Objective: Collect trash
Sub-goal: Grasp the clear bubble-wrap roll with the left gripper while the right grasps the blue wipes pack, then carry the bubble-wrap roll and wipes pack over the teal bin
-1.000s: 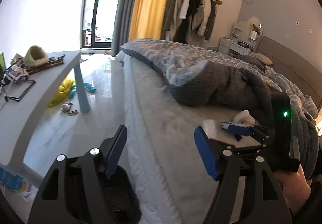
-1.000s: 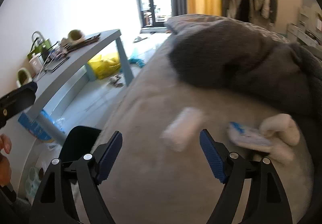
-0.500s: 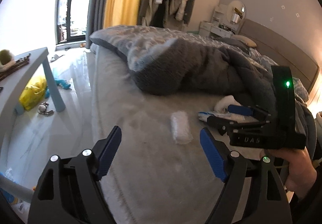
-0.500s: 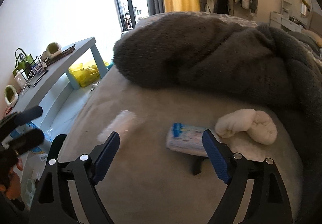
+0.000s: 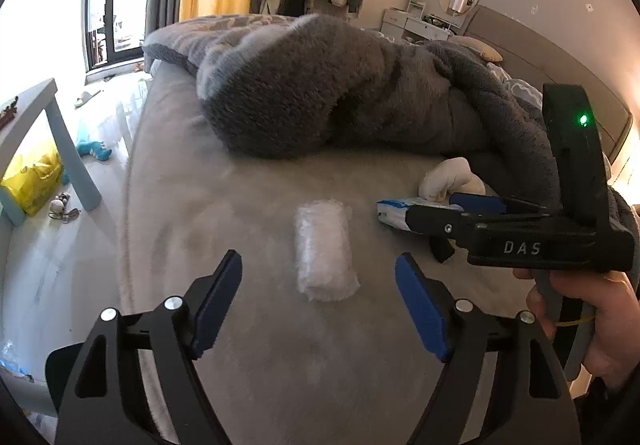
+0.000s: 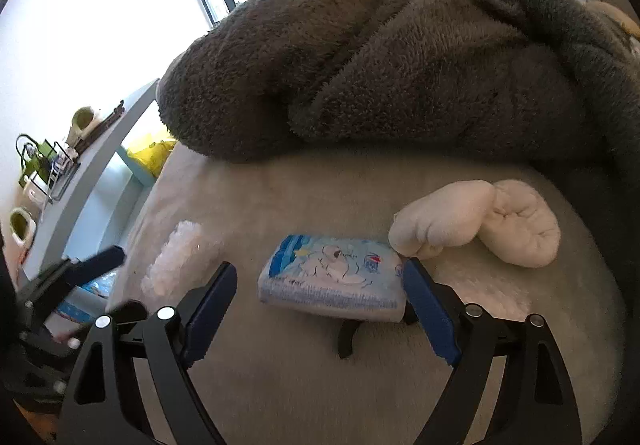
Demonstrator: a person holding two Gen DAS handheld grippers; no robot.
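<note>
A crumpled clear plastic wrapper (image 5: 325,249) lies on the grey bed sheet (image 5: 256,365), just ahead of my open, empty left gripper (image 5: 320,305). It also shows in the right wrist view (image 6: 176,257). A blue and white tissue pack (image 6: 332,277) lies between the open fingers of my right gripper (image 6: 320,313), which is empty. The pack also shows in the left wrist view (image 5: 394,213), partly behind the right gripper (image 5: 452,213). A rolled white sock pair (image 6: 476,223) lies just beyond the pack.
A dark grey fleece blanket (image 6: 380,77) is heaped across the bed behind the items. A pale blue table (image 6: 92,173) with cups and a rack stands left of the bed. A yellow bag (image 5: 32,181) and toys lie on the floor.
Both grippers have moved in over the bed. The left now frames the plastic wrapper closely; the right has closed in on the tissue pack, which now lies between its open fingers.
</note>
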